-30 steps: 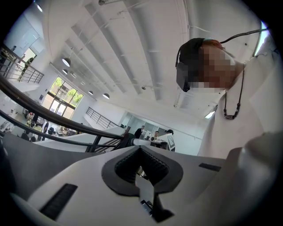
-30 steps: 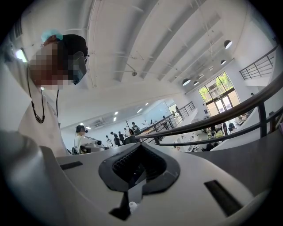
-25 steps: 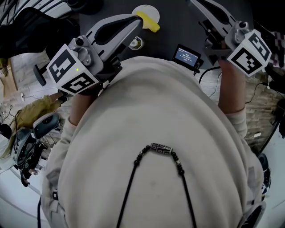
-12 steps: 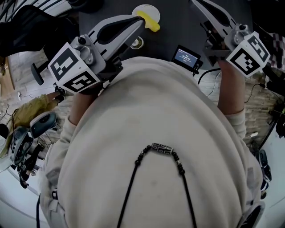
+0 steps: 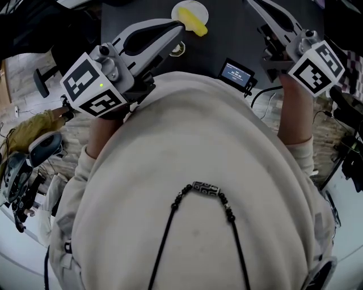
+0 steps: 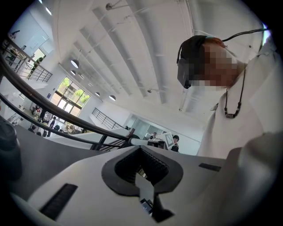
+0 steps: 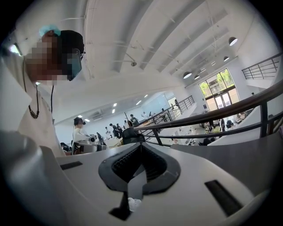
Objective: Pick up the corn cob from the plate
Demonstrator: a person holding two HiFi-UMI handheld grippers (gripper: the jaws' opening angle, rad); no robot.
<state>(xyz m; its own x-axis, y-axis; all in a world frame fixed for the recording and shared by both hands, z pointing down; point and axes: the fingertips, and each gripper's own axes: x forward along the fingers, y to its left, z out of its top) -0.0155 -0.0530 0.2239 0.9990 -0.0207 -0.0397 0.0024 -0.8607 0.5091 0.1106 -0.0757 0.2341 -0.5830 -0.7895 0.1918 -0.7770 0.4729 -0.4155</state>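
A yellow corn cob (image 5: 195, 23) lies on a small white plate (image 5: 182, 9) at the far side of the dark table (image 5: 227, 35). My left gripper (image 5: 173, 26) reaches in from the left, its tips just left of the cob and its marker cube (image 5: 92, 85) near my chest. In the left gripper view the left gripper (image 6: 141, 149) has its jaws together with nothing between them. My right gripper (image 5: 253, 4) runs up past the top edge, away from the plate. The right gripper view shows the right gripper (image 7: 141, 145) shut and empty. Neither gripper view shows the cob.
A small device with a lit screen (image 5: 237, 72) sits at the table's near edge, with cables trailing right. A small round object (image 5: 177, 50) lies just below the plate. My own torso (image 5: 193, 187) fills the lower picture. Bags and gear (image 5: 28, 164) clutter the floor at left.
The head camera has drifted a little, so the plate and floor clutter sit slightly differently in the picture. Both grippers stay where they were, still shut.
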